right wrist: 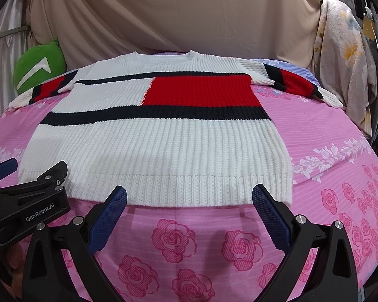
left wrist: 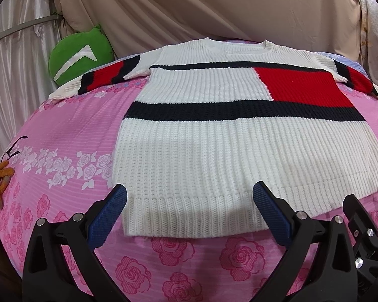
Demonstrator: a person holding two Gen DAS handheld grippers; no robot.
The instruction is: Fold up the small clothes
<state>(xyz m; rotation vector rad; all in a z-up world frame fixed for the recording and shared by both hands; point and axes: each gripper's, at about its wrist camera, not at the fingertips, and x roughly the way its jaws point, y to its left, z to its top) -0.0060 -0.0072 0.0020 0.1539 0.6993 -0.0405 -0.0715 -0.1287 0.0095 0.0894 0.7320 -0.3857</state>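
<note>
My left gripper (left wrist: pixel 189 210): black plastic frame, silver round screw heads, blue cross-hatched pads (left wrist: pixel 108 215). My right gripper (right wrist: pixel 189 210): same black frame, same silver screws and blue textured pads (right wrist: pixel 271 214). White "GenRobot.AI" lettering on the left gripper's black side, seen from the right wrist.

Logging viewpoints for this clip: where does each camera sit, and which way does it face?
Left wrist: on the left tongs, open, near the sweater hem's left part, facing the collar; right tongs' edge shows.
Right wrist: on the right tongs, open, near the hem's right part, facing the collar; left tongs show.
Shared: sweater, pink bedsheet, green cushion.
</note>
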